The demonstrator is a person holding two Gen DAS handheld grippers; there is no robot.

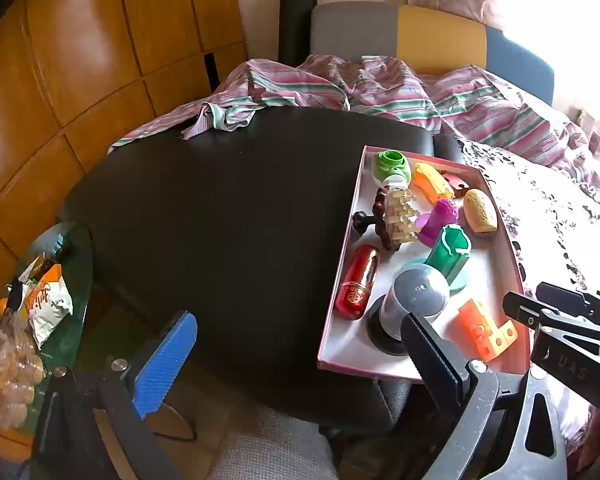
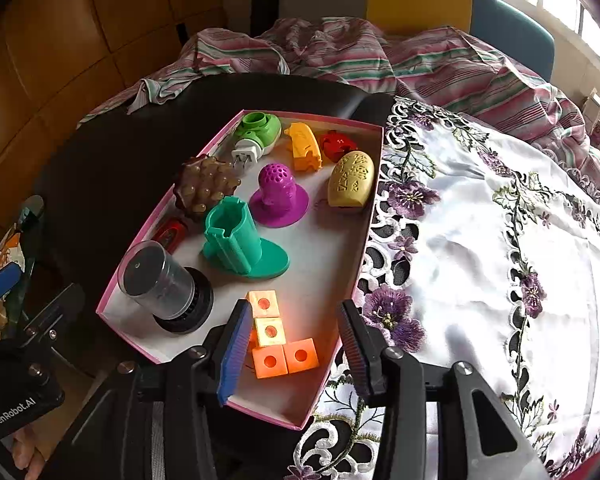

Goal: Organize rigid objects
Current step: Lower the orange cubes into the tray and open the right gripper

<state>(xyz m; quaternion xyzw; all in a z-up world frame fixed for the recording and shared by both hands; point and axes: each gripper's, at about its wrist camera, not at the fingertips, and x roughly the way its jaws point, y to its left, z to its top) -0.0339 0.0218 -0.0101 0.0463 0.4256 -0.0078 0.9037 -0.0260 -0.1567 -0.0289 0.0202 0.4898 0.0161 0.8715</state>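
Observation:
A pink-rimmed white tray [image 2: 320, 256] holds several rigid objects. Among them are a teal holder [image 2: 236, 240], a purple perforated piece [image 2: 278, 196], a yellow oval [image 2: 352, 178] and a clear cylinder on a black base [image 2: 160, 280]. An orange L-shaped block [image 2: 284, 344] lies flat at the tray's near end. My right gripper [image 2: 296, 312] is open and straddles that block; its blue pad is close beside the block and the other finger stands clear. My left gripper [image 1: 300, 356] is wide open over the dark surface left of the tray, with nothing between its fingers.
The tray sits half on a black padded surface [image 1: 220, 220] and half on a white embroidered cloth [image 2: 480, 240]. Striped fabric [image 1: 380, 84] is bunched behind. A glass side table [image 1: 80, 248] with snack bags [image 1: 48, 300] stands at the left, beside wooden panels.

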